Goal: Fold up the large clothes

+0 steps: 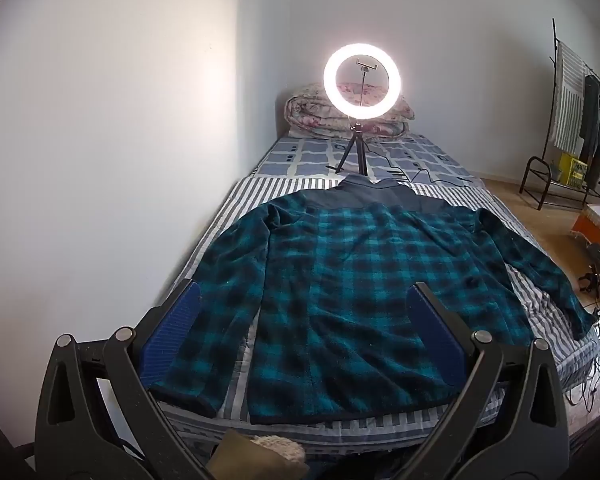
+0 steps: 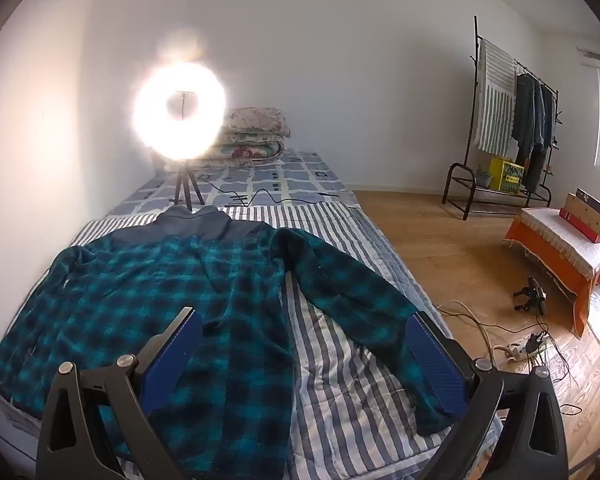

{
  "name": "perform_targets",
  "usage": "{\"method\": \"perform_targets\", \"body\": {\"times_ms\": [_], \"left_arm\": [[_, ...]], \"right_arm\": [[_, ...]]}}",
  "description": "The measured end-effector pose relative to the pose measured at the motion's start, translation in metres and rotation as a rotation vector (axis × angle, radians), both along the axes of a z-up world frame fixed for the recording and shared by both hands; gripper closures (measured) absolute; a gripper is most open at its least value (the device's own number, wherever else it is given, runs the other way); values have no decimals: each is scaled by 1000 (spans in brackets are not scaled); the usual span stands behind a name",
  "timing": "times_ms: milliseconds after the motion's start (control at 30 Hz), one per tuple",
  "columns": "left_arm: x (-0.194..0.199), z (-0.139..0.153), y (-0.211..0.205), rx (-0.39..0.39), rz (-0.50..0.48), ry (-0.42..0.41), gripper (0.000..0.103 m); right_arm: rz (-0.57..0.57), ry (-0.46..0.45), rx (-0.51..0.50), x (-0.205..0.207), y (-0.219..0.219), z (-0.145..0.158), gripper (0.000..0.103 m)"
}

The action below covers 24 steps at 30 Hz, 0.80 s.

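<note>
Plaid jacket [image 1: 364, 276] flat, lengthwise along bed [image 1: 260, 196], collar toward ring light [image 1: 362, 80].

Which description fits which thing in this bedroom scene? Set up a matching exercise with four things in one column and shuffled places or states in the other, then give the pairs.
Things
1. plaid jacket
2. ring light
3. folded quilts
4. clothes rack

Descriptions
A. stacked at the far end of the bed, by the wall
B. standing on the wooden floor, garments hanging from it
C. spread flat on the striped cover, sleeves out
D. lit, on a small tripod on the bed

Pairs: 1-C, 2-D, 3-A, 4-B
</note>
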<state>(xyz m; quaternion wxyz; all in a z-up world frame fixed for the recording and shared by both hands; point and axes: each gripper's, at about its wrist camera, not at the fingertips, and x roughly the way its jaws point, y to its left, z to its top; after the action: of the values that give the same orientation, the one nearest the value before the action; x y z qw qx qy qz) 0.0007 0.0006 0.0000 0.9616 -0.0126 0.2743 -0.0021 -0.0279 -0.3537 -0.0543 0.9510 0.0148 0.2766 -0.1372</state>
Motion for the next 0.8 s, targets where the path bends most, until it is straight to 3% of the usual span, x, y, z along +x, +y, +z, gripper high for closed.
{"method": "perform_targets", "body": {"times_ms": [367, 800], "left_arm": [[-7, 10, 3, 28, 23, -71, 0], [-12, 14, 2, 34, 35, -85, 0]], "right_arm": [[-10, -32, 17, -2, 0, 8, 0], [-15, -36, 41, 0, 0, 8, 0]]}}
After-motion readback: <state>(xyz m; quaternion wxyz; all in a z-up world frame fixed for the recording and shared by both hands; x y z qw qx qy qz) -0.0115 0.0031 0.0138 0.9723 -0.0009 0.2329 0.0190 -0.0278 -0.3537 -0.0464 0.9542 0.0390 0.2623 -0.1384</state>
